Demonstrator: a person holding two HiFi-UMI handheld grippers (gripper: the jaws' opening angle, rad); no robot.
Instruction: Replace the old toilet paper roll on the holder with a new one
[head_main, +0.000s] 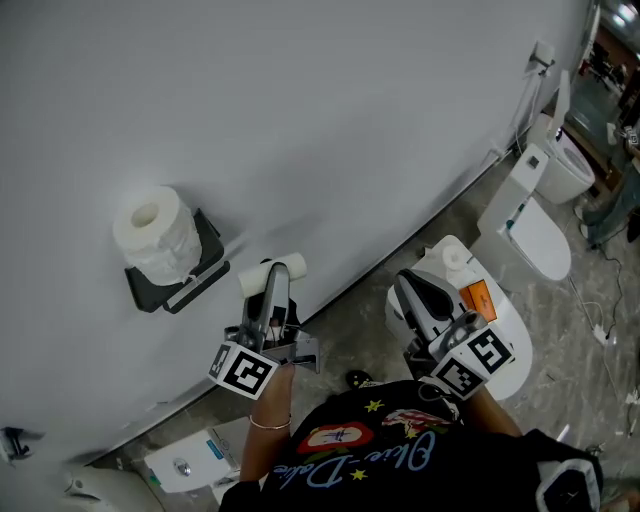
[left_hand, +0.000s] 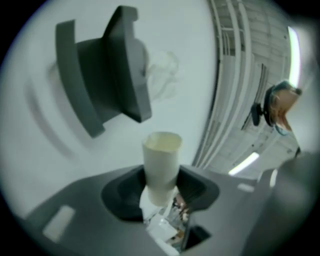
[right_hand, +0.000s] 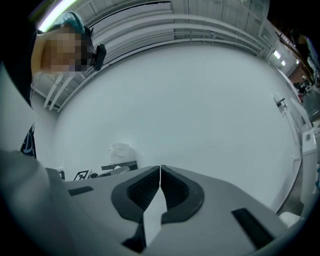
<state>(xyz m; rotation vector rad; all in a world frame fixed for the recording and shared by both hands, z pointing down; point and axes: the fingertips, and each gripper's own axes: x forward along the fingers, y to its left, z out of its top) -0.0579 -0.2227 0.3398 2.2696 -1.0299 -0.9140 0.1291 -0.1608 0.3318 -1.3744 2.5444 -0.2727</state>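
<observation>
Toilet roll core (left_hand: 161, 165), plain pale cardboard with no paper left, is clamped in the left gripper (head_main: 275, 288) close to the wall (head_main: 350, 120); its lower end is buried between the jaws. Right gripper (right_hand: 160, 175) is pinched together on nothing. Further left, a full white roll (head_main: 155, 232) sits on the dark holder (head_main: 195, 275). The blurry left gripper view barely shows that roll behind the holder.

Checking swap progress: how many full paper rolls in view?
1 sure: full roll on the wall holder. A white cylinder on the toilet by the right gripper may be a second; too small to tell.
</observation>
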